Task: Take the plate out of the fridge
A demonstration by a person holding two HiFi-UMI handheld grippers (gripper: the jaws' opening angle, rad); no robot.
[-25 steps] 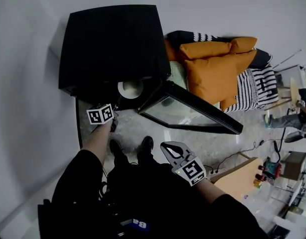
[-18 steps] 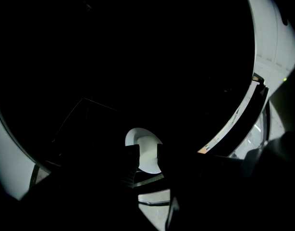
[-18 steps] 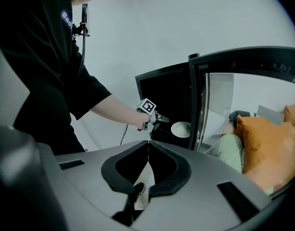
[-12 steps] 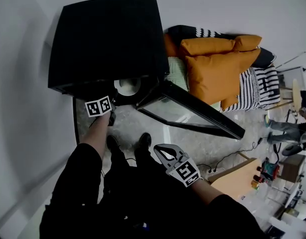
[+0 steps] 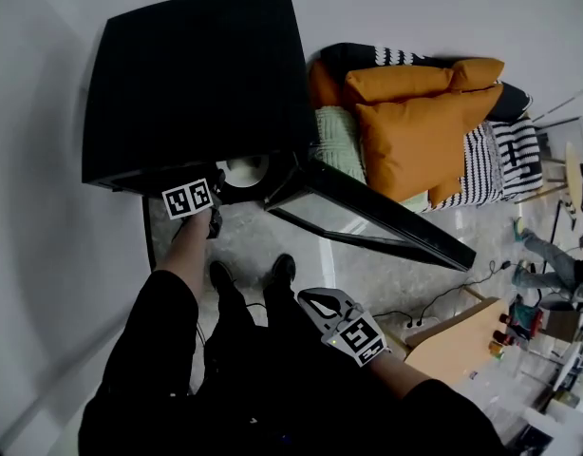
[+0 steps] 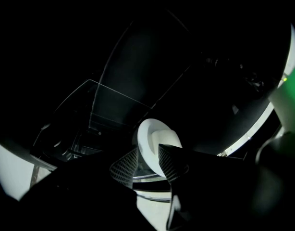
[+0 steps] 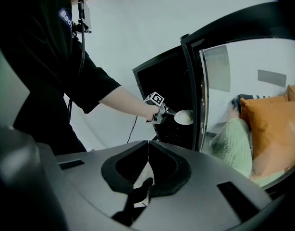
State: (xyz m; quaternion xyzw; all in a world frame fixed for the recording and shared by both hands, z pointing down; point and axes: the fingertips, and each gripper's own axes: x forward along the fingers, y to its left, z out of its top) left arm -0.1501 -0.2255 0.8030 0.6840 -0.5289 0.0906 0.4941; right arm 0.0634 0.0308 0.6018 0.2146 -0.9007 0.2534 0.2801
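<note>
Place: a home living room, it seems.
Soft furnishings: orange cushions (image 5: 415,136) and a striped throw (image 5: 483,174) are lying heaped together.
Appliance: a black fridge (image 5: 197,74) is standing against the white wall (image 5: 415,8), its glass door (image 5: 363,218) hanging open.
Floor: cables (image 5: 462,288) are trailing over grey stone tiles (image 5: 367,275) beside a wooden table (image 5: 458,345).

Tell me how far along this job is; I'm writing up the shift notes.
Done: the fridge door stands open. In hand: the left gripper has just been opening its jaws, and the plate is between them, apparently not yet clamped; it sits inside the fridge. Left: grip the plate and lift it out. The right gripper is shut and empty.
</note>
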